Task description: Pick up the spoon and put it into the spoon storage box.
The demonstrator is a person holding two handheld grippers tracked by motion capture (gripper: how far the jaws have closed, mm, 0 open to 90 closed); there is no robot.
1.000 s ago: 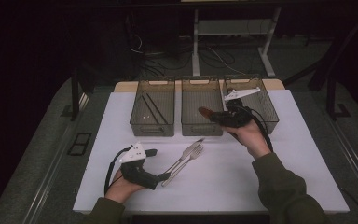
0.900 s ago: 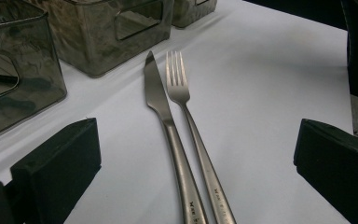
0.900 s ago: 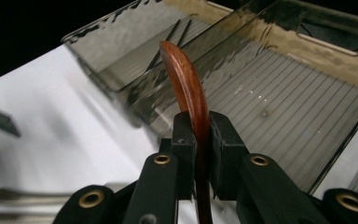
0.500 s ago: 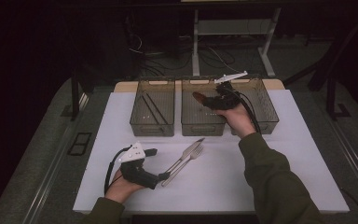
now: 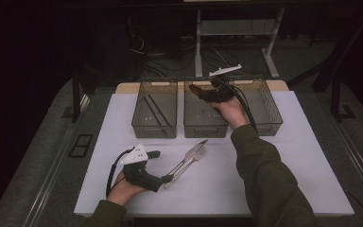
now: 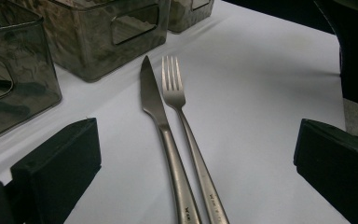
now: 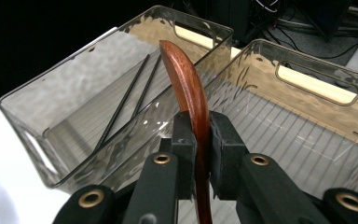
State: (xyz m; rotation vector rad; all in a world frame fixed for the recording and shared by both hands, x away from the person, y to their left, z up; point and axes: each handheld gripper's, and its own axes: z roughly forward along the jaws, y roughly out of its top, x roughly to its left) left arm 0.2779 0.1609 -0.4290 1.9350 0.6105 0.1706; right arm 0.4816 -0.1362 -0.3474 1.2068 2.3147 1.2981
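currently the right hand-held gripper [image 7: 199,140] is clamped on a reddish-brown wooden utensil [image 7: 186,88], pads pressing both faces of its curved blade, which sticks up past the jaws. in the high view this right hand-held gripper [image 5: 207,93] is held over the middle bin [image 5: 203,127] of three clear smoked bins at the far side of the white tabletop [image 5: 288,161]. the left bin [image 5: 153,127] holds two thin black sticks [image 7: 126,100]. the left hand-held gripper [image 5: 163,178] rests low on the tabletop, jaws apart and gripping nothing; between them in its own view lie a knife [image 6: 156,112] and a fork [image 6: 179,105], side by side, just beside each other, handles toward the gripper.
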